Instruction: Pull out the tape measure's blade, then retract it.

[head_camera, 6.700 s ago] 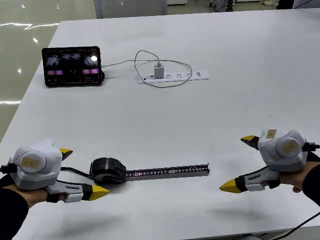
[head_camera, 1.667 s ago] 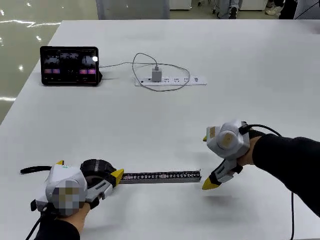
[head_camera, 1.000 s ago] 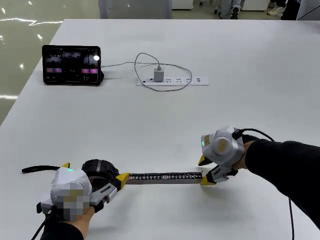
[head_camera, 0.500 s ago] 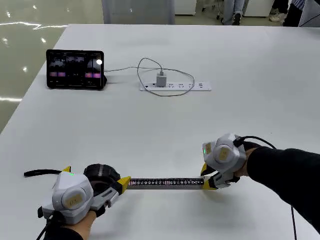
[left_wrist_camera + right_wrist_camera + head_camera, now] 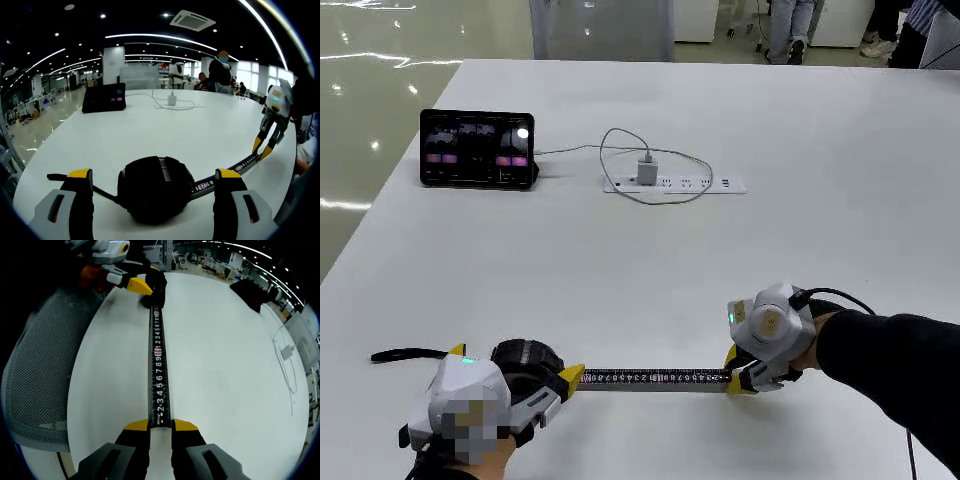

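The black tape measure case lies near the table's front left, with its blade drawn out flat to the right. My left gripper is open and straddles the case, with a small gap on each side. My right gripper is shut on the blade's free end. In the right gripper view the two yellow jaws pinch the blade at its low numbers, and the case sits at the far end. The left gripper view shows the right gripper at the blade's tip.
A black tablet stands at the back left. A white power strip with a charger and looped cable lies behind the middle. The case's black strap trails left. The table's left edge is close; people stand beyond the table.
My right gripper came down from above the table to the blade's free end and shut on it. My left gripper stayed around the case. The head camera tilted.
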Available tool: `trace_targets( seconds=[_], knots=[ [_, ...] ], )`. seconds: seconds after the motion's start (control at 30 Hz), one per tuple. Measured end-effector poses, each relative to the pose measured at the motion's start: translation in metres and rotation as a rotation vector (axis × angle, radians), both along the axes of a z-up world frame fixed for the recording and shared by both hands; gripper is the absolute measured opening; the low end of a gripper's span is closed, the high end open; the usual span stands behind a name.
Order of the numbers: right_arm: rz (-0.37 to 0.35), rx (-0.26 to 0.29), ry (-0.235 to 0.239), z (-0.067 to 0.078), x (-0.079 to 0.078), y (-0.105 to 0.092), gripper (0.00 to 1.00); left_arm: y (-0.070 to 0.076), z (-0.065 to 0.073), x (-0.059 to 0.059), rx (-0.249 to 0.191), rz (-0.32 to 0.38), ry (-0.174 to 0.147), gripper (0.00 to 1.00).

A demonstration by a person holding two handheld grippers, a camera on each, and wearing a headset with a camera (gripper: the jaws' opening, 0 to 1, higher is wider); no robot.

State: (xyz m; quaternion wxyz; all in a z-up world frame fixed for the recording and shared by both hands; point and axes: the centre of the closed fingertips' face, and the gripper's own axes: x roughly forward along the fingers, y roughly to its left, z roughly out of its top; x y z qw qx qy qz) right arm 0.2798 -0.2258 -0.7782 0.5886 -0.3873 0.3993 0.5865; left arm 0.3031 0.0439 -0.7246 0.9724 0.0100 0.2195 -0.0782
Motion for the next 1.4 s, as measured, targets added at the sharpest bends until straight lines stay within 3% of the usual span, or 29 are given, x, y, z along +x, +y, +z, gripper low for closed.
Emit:
trace_targets(
  seconds=[0.13,0.4,0.7,0.93,1.03,1.4],
  knots=[
    [0.026,0.000,0.002,0.000,-0.001,0.000,0.12,0.001,0.000,0.001,-0.002,0.005,0.002,0.99],
    [-0.018,-0.014,0.015,0.001,0.000,0.000,0.10,0.004,-0.004,0.004,0.005,0.032,0.014,0.97],
    [-0.053,-0.023,0.028,0.000,0.001,0.000,0.10,0.003,-0.011,0.007,-0.006,0.044,0.042,0.82],
    [-0.064,-0.071,0.022,-0.002,0.001,0.002,0.10,-0.002,-0.014,0.006,-0.046,0.038,0.069,0.67],
    [-0.068,-0.074,0.026,-0.002,0.002,0.001,0.11,-0.001,-0.018,0.006,-0.045,0.039,0.084,0.66],
    [-0.077,-0.044,0.029,-0.003,0.003,0.001,0.10,-0.002,-0.018,0.005,-0.040,0.028,0.094,0.64]
  ],
)
